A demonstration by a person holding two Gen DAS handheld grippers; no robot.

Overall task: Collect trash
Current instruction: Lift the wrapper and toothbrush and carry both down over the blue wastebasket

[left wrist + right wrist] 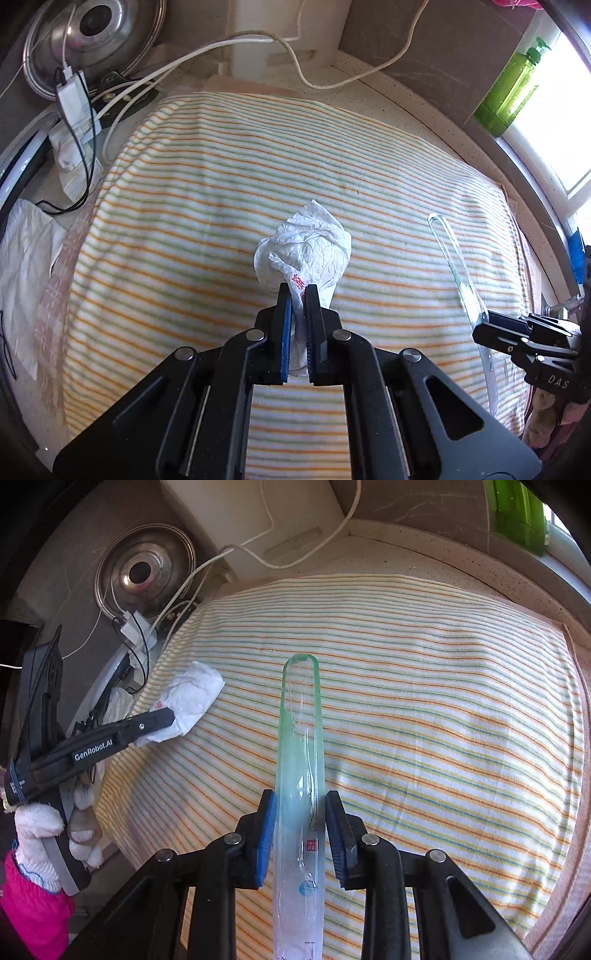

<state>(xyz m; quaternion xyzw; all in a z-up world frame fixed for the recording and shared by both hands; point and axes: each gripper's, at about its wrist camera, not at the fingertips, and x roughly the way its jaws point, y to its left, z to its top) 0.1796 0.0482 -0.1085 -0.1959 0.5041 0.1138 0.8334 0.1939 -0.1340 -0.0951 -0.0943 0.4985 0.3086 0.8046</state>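
My left gripper point(298, 295) is shut on a crumpled white plastic wrapper point(304, 251) with red print, held above the striped cloth point(221, 206). From the right wrist view the same wrapper point(192, 698) hangs from the left gripper point(168, 716) at the cloth's left side. My right gripper point(301, 805) is shut on a long clear plastic package point(301, 738) with a green-tinted end, which points away over the cloth. That package point(452, 258) and the right gripper point(484, 325) show at the right of the left wrist view.
A steel pot lid point(92, 33) leans at the back left beside a white charger point(74, 99) and cables point(325, 85). A green bottle point(513, 88) stands at the window. More white plastic point(26, 251) lies left of the cloth. A gloved hand point(37, 834) with a pink sleeve holds the left gripper.
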